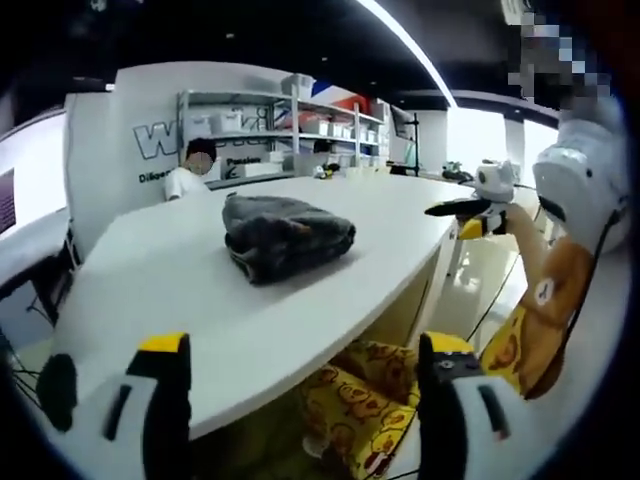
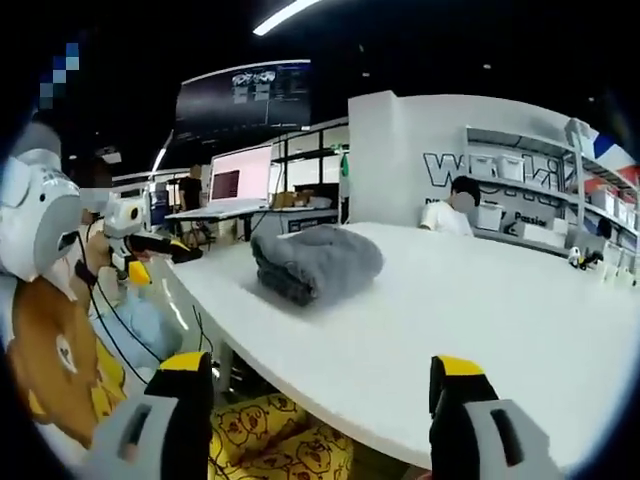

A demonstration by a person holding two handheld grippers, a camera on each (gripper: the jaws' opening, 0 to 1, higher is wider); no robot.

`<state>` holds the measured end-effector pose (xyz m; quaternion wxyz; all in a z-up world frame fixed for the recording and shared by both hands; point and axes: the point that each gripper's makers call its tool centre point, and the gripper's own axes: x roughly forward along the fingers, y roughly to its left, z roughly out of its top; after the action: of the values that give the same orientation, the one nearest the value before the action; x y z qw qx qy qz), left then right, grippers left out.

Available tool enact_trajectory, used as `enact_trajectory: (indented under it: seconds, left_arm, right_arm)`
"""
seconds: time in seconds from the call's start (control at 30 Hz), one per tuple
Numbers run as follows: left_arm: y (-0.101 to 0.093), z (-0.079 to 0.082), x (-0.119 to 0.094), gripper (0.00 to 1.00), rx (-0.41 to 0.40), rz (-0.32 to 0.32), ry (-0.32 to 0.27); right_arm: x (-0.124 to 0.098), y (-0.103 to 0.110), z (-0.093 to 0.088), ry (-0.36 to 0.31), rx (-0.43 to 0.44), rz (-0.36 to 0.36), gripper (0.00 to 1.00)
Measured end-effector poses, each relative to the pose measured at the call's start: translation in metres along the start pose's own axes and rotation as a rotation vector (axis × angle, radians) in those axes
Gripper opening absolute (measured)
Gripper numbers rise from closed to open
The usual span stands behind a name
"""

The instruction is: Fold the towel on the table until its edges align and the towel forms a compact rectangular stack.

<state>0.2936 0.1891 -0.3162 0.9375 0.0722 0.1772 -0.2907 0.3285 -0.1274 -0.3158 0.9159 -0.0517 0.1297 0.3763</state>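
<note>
- White table [image 1: 180,290] with a rounded edge runs through an open workroom; shelving [image 1: 290,125] with white bins stands against the far wall, and a seated person [image 1: 190,175] is at the table's far side.
- On the table lies the dark grey towel [image 1: 285,235], folded into a thick, slightly lumpy bundle with its layered edges showing on the near side; in the right gripper view the towel [image 2: 315,262] sits near the table's [image 2: 480,320] curved edge.
- In the left gripper view the left gripper [image 1: 305,400] hovers off the table's near edge, well apart from the towel, its 2 yellow-tipped jaws spread wide with nothing between them.
- In the right gripper view the right gripper [image 2: 325,415] is likewise spread wide and empty, low at the table's edge, well apart from the towel.
- At the right of the left gripper view the right gripper [image 1: 470,215] appears, held out beside the table by a person in a yellow cartoon-print garment [image 1: 360,400].
- At the left of the right gripper view, the left gripper [image 2: 150,250] shows; monitors [image 2: 240,175] glow behind.
</note>
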Motion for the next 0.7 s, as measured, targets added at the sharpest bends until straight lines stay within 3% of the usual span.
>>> enact_trajectory:
  seconds: [0.23,0.7]
  left_arm:
    - [0.001,-0.001,0.002,0.99,-0.020,0.012,-0.007]
    - [0.004,-0.008,0.011,0.99,-0.057,0.000,-0.003]
  right_arm:
    - [-0.003,-0.011,0.004,-0.047,0.045,-0.030,0.99]
    - [0.004,-0.015,-0.010,0.002,0.083,-0.048,0.99]
